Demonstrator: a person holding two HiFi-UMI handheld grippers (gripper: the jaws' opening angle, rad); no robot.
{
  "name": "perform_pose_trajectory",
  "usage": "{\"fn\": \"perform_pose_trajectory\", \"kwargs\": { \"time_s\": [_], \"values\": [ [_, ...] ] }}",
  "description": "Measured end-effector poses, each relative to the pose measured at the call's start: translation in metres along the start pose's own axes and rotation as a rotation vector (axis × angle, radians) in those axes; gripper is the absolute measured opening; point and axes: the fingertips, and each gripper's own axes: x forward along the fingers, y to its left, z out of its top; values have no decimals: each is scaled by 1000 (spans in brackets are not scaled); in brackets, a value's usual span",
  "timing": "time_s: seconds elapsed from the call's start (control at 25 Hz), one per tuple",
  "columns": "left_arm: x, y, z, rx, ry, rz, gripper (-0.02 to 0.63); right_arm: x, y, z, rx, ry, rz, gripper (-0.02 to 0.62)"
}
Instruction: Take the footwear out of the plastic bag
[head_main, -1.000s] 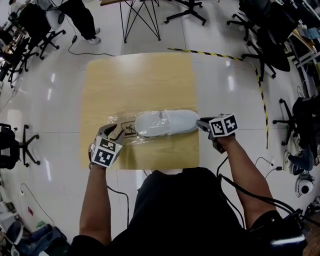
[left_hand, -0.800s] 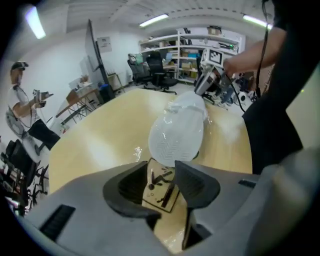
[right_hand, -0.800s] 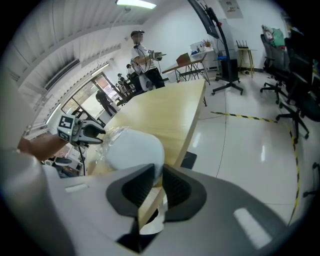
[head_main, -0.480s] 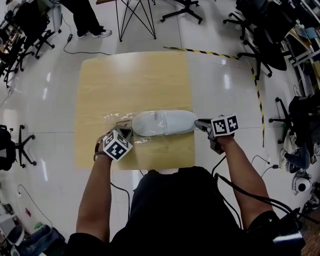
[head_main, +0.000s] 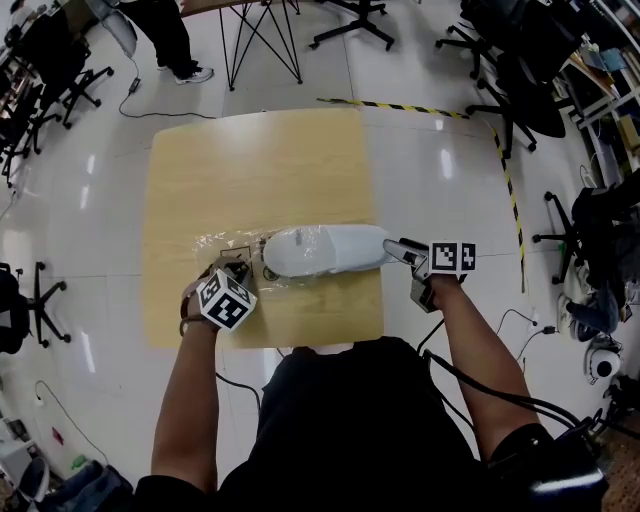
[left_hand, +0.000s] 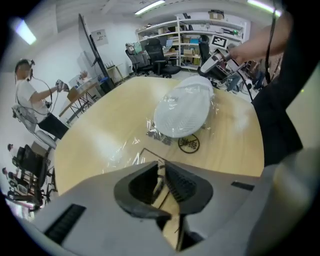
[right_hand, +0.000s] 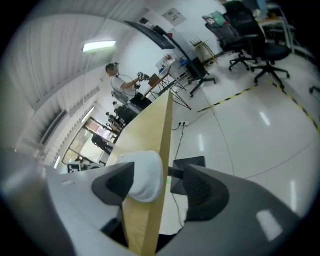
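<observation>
- The left gripper (left_hand: 162, 175), nearest, is pinching the loose edge of the clear plastic bag (head_main: 222, 248). Its jaws are almost together, having just been easing slightly apart, with film between them.
- The right gripper (right_hand: 159, 184) is standing wide, its jaws having just been opening. The rounded end of the white slipper (head_main: 325, 250) is lying between them at the right edge of the table (head_main: 250, 160).
- The slipper is lying inside the bag, its long axis running left to right. I cannot tell which end is the toe.
- It is probably feeling light and soft under slippery film, so taking that rounded end across its width seems best.
</observation>
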Motion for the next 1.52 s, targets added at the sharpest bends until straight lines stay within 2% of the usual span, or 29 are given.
{"fn": "perform_pose_trajectory", "kwargs": {
  "time_s": [0.08, 0.16, 0.24, 0.28, 0.36, 0.56, 0.68, 0.8, 0.96, 1.08, 1.16, 1.24, 1.28, 1.36, 1.4, 1.52],
  "values": [
    [-10, 5, 16, -28, -75, 23, 140, 5, 2, -2, 88, -33, 37, 369],
    [-12, 7, 27, -90, -144, 5, 150, 14, 6, -11, 127, -23, 67, 373],
    [-2, 3, 23, -109, -123, -29, 179, 23, 12, -18, 117, -4, 83, 366],
    [4, 0, 19, -109, -104, -46, 186, 26, 14, -19, 100, -2, 83, 332],
    [11, -6, 15, -118, -91, -74, 174, 29, 20, -19, 67, -1, 77, 231],
    [12, -12, 21, -140, -125, -90, 103, 17, 23, -11, 77, -27, 114, 168],
    [12, -11, 17, -131, -118, -81, 36, 3, 17, -2, 121, -71, 139, 138],
    [11, -6, 11, -131, -101, -62, 23, -10, 9, 5, 152, -103, 147, 124],
    [9, 9, 2, -124, -52, 22, 18, -26, -3, 11, 170, -139, 131, 121],
    [7, 19, -9, -138, -23, 68, 21, -37, -7, 17, 172, -164, 132, 118],
    [3, 21, -10, -164, -39, 58, 63, -42, -6, 20, 164, -173, 135, 114],
    [-6, 20, 2, -174, -107, 35, 145, -49, -5, 22, 152, -179, 135, 112],
    [-13, 18, 14, -171, -164, 24, 155, -52, -4, 24, 148, -183, 136, 110],
    [-23, 10, 43, -152, -270, -16, 155, -58, -3, 25, 141, -191, 139, 107],
    [-23, 3, 56, -133, -290, -47, 156, -59, -3, 25, 138, -192, 140, 106],
    [-1, -16, 75, -49, -235, -117, 189, -59, -1, 23, 137, -193, 140, 106]
  ]
}}
